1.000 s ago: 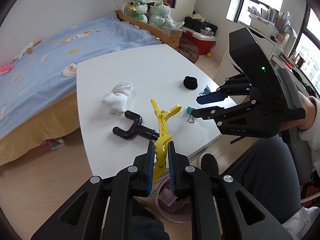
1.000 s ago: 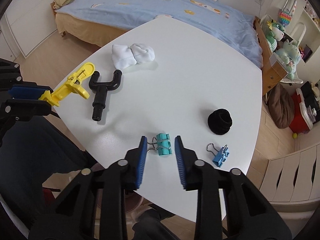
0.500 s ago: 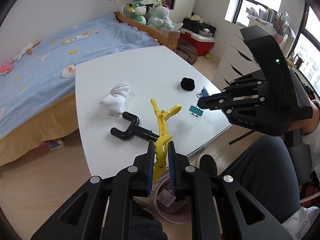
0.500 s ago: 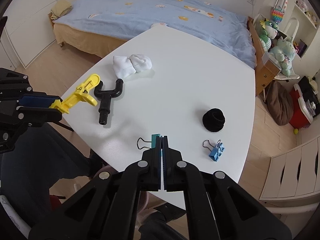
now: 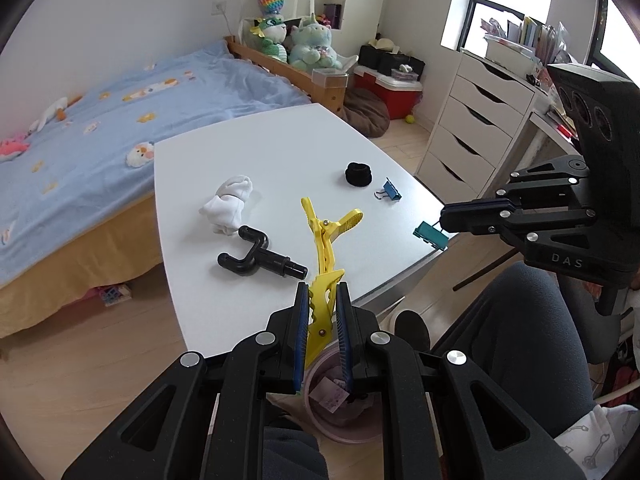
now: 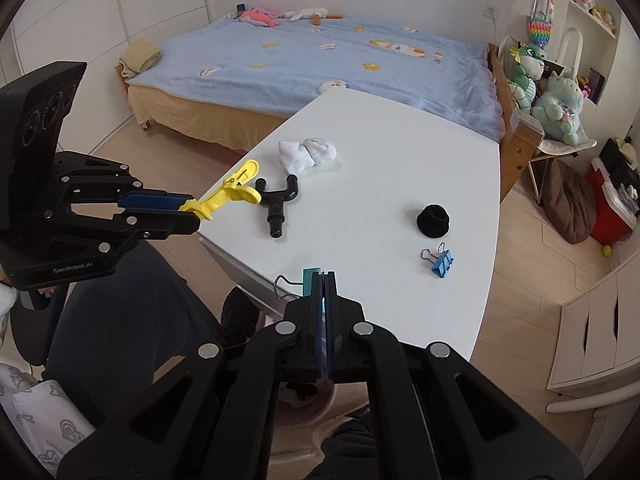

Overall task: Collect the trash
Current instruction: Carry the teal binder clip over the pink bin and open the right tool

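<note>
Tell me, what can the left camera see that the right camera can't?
Only the left wrist view shows the window and the right hand-held gripper from the side, pinching the teal binder clip. Only the right wrist view shows the left hand-held gripper from the side, holding the yellow clip. Both show the white table, black hair tie, blue binder clip and white socks.

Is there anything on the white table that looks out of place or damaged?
Nothing looks damaged or spilled. A crumpled white cloth lies among hard items: a black Y-shaped fitting, a black ring and a blue binder clip.
</note>
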The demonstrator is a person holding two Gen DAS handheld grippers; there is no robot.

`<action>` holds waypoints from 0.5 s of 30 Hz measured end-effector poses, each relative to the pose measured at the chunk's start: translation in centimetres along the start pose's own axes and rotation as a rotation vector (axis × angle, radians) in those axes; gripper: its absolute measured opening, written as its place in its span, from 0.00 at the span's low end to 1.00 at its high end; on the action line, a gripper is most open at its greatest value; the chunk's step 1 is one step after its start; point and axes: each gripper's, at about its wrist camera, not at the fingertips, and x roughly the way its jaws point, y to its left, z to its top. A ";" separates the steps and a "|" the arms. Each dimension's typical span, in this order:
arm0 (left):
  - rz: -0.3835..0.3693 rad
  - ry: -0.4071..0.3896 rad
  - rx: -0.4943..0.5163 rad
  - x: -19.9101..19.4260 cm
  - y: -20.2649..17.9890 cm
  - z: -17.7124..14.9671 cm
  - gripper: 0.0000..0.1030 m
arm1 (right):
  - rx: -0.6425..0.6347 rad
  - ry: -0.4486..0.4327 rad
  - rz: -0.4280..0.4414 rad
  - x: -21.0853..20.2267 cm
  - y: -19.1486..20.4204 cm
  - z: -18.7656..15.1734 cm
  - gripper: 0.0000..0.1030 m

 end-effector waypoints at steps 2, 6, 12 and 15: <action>-0.002 -0.003 0.003 -0.3 -0.4 -0.3 0.13 | 0.011 -0.004 0.021 -0.7 0.3 -0.7 0.01; -0.006 -0.004 0.012 -1.0 -1.1 -1.1 0.13 | 0.020 0.003 0.058 -1.8 1.3 -2.4 0.01; -0.023 -0.009 0.007 -2.2 -1.7 -2.2 0.13 | 0.040 0.024 0.099 -2.2 2.2 -4.3 0.01; -0.026 -0.011 0.005 -2.6 -1.9 -2.7 0.13 | 0.050 0.037 0.119 -1.9 2.6 -5.0 0.01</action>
